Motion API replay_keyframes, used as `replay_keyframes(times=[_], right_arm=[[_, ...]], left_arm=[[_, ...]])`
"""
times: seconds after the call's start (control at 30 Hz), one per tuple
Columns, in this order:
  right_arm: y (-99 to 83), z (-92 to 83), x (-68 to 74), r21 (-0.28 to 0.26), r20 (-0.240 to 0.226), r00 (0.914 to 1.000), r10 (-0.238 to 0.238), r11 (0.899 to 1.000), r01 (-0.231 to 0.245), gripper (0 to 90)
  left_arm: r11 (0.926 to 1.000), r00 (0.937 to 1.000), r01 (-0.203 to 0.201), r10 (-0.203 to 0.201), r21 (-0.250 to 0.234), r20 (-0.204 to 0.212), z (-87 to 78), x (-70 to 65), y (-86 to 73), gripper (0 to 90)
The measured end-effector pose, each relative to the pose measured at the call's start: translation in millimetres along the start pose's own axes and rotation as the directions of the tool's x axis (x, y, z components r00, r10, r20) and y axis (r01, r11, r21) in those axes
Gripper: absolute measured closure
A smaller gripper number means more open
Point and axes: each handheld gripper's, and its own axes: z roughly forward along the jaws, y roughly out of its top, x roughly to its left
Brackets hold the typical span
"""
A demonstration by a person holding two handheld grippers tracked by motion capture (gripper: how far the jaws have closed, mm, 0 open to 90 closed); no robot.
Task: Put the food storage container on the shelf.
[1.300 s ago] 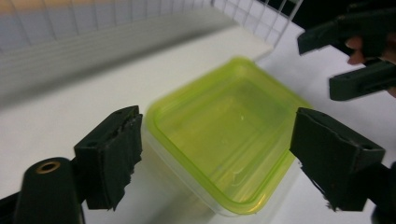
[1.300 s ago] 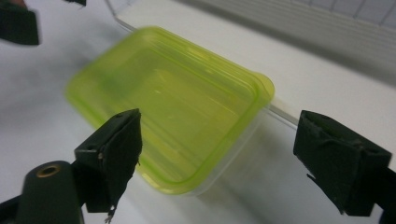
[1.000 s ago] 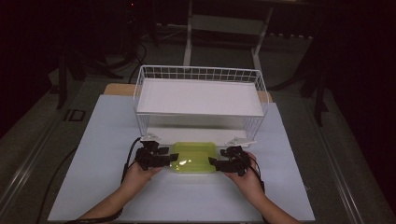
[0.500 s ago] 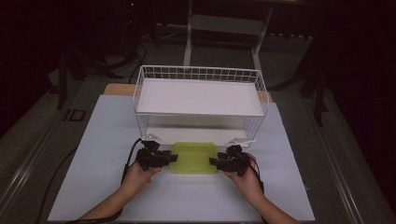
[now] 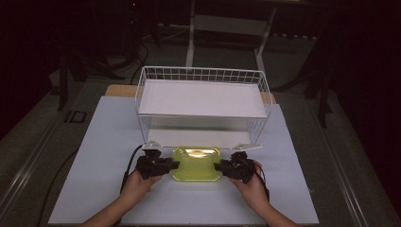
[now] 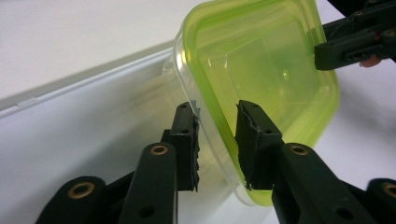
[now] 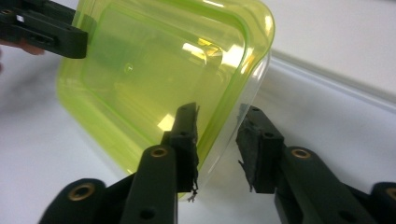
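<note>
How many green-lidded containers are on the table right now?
1. The green-lidded container sits in front of the wire rack, between the two hand-held grippers. Others could be hidden under the rack's shelf.

container (image 6: 261, 70) base blurred behind its lid, rim cut off at top edge, contents unreadable

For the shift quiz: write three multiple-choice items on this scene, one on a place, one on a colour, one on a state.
1. Where is the container?
A. on the rack's top shelf
B. on the table in front of the wire rack
C. behind the rack
2. What colour is its lid?
A. red
B. blue
C. yellow-green
3. How is the lid?
A. on the container
B. lying beside it
C. on the floor

B: the high view shows the container before the rack's foot.
C: both gripper views show a yellow-green lid.
A: it sits over the clear base.
</note>
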Motion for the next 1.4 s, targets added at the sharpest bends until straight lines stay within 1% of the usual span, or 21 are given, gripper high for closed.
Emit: replay_keyframes(times=[0.07,0.13,0.23,0.33,0.37,0.4,0.47,0.53,0.63,0.67,0.8,0.9,1.0,1.1,1.13,1.17,1.2,1.27,1.3,1.33,1.4], right_arm=[[-1.8,-1.6,0.6,0.006,-0.023,0.9996,0.016,1.0,-0.016,71.0],[-3.1,-3.2,2.8,0.015,-0.03,0.9995,0.013,1.0,-0.013,72.1],[-5.8,-4.7,6.4,0.023,-0.045,0.9987,0.023,0.999,-0.022,74.1],[-7.0,-6.0,9.1,0.022,-0.036,0.9991,0.022,1.0,-0.021,75.2],[-7.3,-6.1,9.8,0.021,-0.034,0.9993,0.019,1.0,-0.018,77.0],[-8.0,-6.4,11.7,0.026,-0.021,0.9997,0.009,1.0,-0.008,77.3],[-7.0,-7.0,10.9,0.019,-0.031,0.9992,0.024,1.0,-0.023,77.3],[-4.1,-8.2,11.0,0.008,-0.029,0.9993,0.025,1.0,-0.025,77.2],[1.4,-11.7,10.4,-0.01,-0.028,0.9992,0.027,1.0,-0.027,77.3],[3.6,-12.9,10.0,-0.016,-0.023,0.9994,0.026,1.0,-0.026,77.3],[15.3,-16.6,5.9,-0.047,-0.021,0.9989,0.043,0.998,-0.044,77.3],[24.8,-20.7,2.3,-0.072,-0.019,0.9987,0.048,0.996,-0.049,77.4],[32.5,-19.8,-1.1,-0.086,0.0,0.9988,0.049,0.995,-0.049,77.3],[35.9,-14.2,-7.0,-0.083,0.016,0.9974,0.07,0.994,-0.069,77.0],[35.9,-14.2,-7.0,-0.083,0.016,0.9974,0.07,0.994,-0.069,77.0],[36.5,-10.9,-10.0,-0.08,0.02,0.9969,0.076,0.994,-0.074,76.9],[36.9,-6.2,-14.9,-0.075,0.03,0.9957,0.087,0.994,-0.085,76.7],[36.7,-2.2,-19.3,-0.065,0.039,0.9947,0.095,0.994,-0.092,76.5],[36.5,-0.7,-20.6,-0.064,0.041,0.9945,0.097,0.994,-0.094,76.4],[36.1,1.0,-22.2,-0.056,0.045,0.9934,0.106,0.993,-0.103,76.4],[35.9,3.3,-24.1,-0.051,0.055,0.993,0.105,0.993,-0.102,76.3]], left_arm=[[0.9998,0.9998,-0.019,0.019,0.0,-0.009,-1.8,-3.9,-2.4,72.0],[0.9997,0.9996,-0.025,0.025,0.007,-0.015,-3.4,-6.7,-4.0,73.2],[0.9998,0.9996,-0.015,0.016,0.015,-0.024,-5.1,-10.0,-5.8,75.2],[0.9998,0.9995,-0.007,0.007,0.017,-0.03,-6.6,-11.1,-6.3,78.9],[0.9997,0.9992,-0.018,0.019,0.016,-0.035,-9.1,-11.9,-6.8,78.9],[0.9999,0.9995,-0.011,0.011,0.012,-0.031,-10.3,-11.6,-6.5,80.0],[0.9999,0.9993,-0.013,0.014,0.007,-0.034,-11.7,-11.9,-5.0,80.0],[1.0,0.9994,-0.006,0.006,0.0,-0.034,-12.6,-12.0,-2.3,80.0],[0.9997,0.999,-0.015,0.014,-0.018,-0.042,-14.7,-12.6,3.8,80.1],[0.9995,0.9987,-0.021,0.019,-0.025,-0.047,-15.4,-12.7,7.1,80.1],[0.9979,0.9981,-0.02,0.017,-0.061,-0.059,-18.1,-11.9,21.1,80.3],[0.9962,0.9983,-0.021,0.017,-0.085,-0.056,-18.5,-9.3,29.1,80.5],[0.9955,0.9982,-0.015,0.01,-0.094,-0.059,-14.2,-4.4,35.6,80.5],[0.9957,0.9977,-0.006,0.0,-0.092,-0.067,-5.0,1.7,40.0,80.5],[0.9957,0.9977,-0.006,0.0,-0.092,-0.067,-5.0,1.7,40.0,80.6],[0.9964,0.9979,0.003,-0.009,-0.084,-0.064,1.2,5.7,41.0,80.6],[0.9966,0.9979,0.013,-0.018,-0.082,-0.062,4.6,7.3,41.1,80.5],[0.9972,0.9978,0.02,-0.025,-0.072,-0.061,9.5,9.7,40.8,80.5],[0.9975,0.9978,0.03,-0.034,-0.065,-0.057,12.6,11.7,40.7,80.5],[0.9975,0.9978,0.029,-0.033,-0.065,-0.058,14.6,12.8,40.5,80.5],[0.9972,0.9976,0.041,-0.044,-0.063,-0.054,18.3,15.1,40.9,80.5]])
